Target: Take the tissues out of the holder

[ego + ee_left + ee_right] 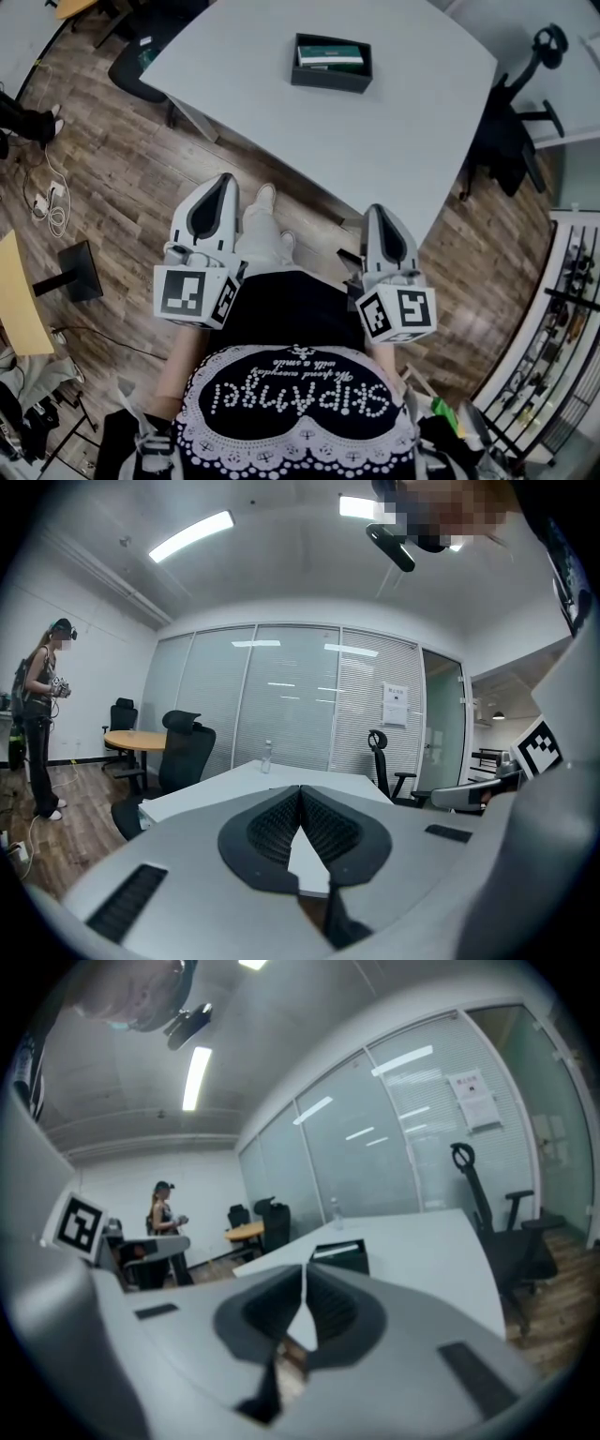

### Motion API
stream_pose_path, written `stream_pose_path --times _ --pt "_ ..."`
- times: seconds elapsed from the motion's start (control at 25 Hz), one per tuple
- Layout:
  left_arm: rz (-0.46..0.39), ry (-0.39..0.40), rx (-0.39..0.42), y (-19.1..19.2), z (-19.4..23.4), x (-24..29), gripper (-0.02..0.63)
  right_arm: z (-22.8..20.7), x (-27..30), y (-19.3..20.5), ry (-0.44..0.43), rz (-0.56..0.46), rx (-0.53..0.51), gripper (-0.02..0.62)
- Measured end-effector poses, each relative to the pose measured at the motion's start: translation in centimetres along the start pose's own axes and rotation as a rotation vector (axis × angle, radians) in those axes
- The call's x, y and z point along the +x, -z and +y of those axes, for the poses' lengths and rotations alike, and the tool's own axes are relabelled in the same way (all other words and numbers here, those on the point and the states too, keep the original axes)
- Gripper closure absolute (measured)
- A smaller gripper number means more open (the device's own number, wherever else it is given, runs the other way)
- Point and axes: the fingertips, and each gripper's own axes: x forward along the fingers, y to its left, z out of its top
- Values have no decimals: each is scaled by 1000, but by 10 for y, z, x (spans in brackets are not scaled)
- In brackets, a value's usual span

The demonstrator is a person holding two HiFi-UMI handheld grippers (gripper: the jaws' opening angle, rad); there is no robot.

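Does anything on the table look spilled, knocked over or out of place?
Nothing stands out. The holder sits flat on the table, with the tissues lying inside it. No spill or damage shows.

Table (403,122) smooth, matt. Floor (122,197) wood-grain planks, slight sheen. Holder (328,80) matt, plastic-looking. Left gripper (300,789) matt grey plastic, pads (272,829) black, ribbed.

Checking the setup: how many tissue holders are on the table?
1. The holder stands on the far half of the table, tissues inside. No other shows, though the head view cuts off the table's far end.
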Motion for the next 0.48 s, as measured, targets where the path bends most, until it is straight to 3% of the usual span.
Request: stream_pose_path --times 0.48 --pt "22 27 -11 -5 36 53 582 1 58 -12 19 34 0 561"
